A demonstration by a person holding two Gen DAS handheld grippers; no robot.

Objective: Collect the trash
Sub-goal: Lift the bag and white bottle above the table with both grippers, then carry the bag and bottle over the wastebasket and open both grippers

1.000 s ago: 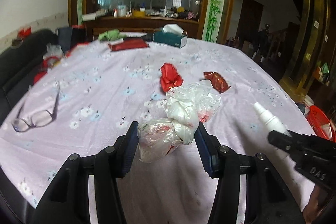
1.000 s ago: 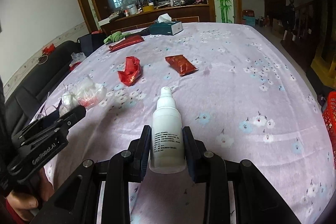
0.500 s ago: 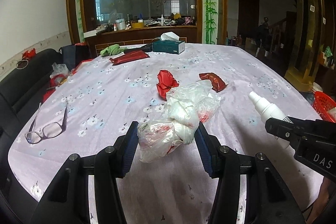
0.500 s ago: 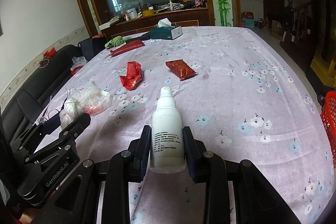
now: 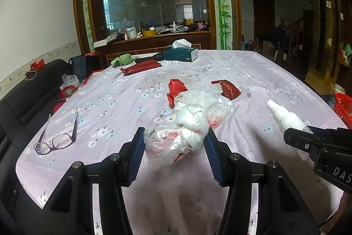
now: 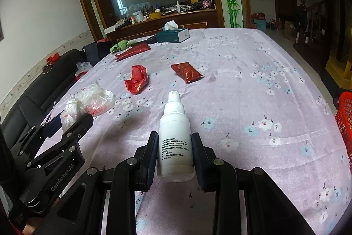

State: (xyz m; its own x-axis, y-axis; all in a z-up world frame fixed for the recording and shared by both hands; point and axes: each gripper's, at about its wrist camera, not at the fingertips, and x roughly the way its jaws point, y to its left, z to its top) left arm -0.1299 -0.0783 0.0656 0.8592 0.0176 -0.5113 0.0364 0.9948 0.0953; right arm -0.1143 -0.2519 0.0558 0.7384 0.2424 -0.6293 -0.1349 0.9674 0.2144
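Two grippers: both mine, both full.
Left gripper (image 5: 173, 147): clamped on plastic bag wad (image 5: 184, 124).
Right gripper (image 6: 175, 154): squeezing white spray bottle (image 6: 175, 138).

Readable text is sparse.

- "GenRobot.AI", white on black, along the side of the left gripper (image 6: 72, 127), left of the right gripper's fingers (image 6: 151, 155) in the right wrist view.
- "DAS", cut off at the frame edge, white on the black body of the right gripper (image 5: 294, 138), right of the left gripper's fingers in the left wrist view.
- Small printed lines on the white spray bottle (image 6: 175, 136) between the right fingers: too fine to read.
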